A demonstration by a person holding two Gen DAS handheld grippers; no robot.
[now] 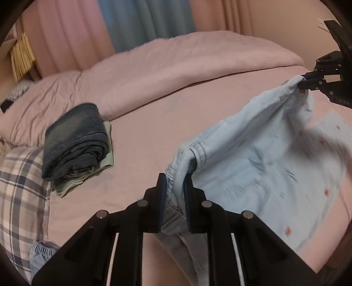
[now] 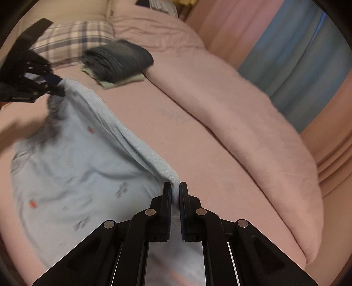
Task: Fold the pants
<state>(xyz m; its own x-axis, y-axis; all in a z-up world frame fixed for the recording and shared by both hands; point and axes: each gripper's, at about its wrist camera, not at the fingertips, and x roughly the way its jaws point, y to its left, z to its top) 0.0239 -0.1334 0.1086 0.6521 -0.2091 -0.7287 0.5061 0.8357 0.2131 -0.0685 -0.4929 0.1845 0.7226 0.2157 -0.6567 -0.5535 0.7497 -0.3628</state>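
Observation:
Light blue pants [image 1: 259, 158] with small red and dark prints hang above a pink bed [image 1: 143, 136], stretched between both grippers. My left gripper [image 1: 175, 178] is shut on the elastic waistband at one corner. My right gripper [image 2: 174, 186] is shut on a bunched edge of the same pants [image 2: 72, 167]. Each gripper shows in the other's view: the right gripper [image 1: 304, 84] at the far right, the left gripper [image 2: 56, 85] at the upper left. The lower part of the pants is blurred.
A stack of folded clothes, dark jeans [image 1: 77, 140] on a pale green piece, lies on the bed beside a plaid pillow [image 1: 19, 189]. A rolled pink duvet [image 2: 253, 123] runs along the far side. Curtains [image 1: 149, 19] hang behind. Another blue elastic garment [image 1: 41, 255] lies at the lower left.

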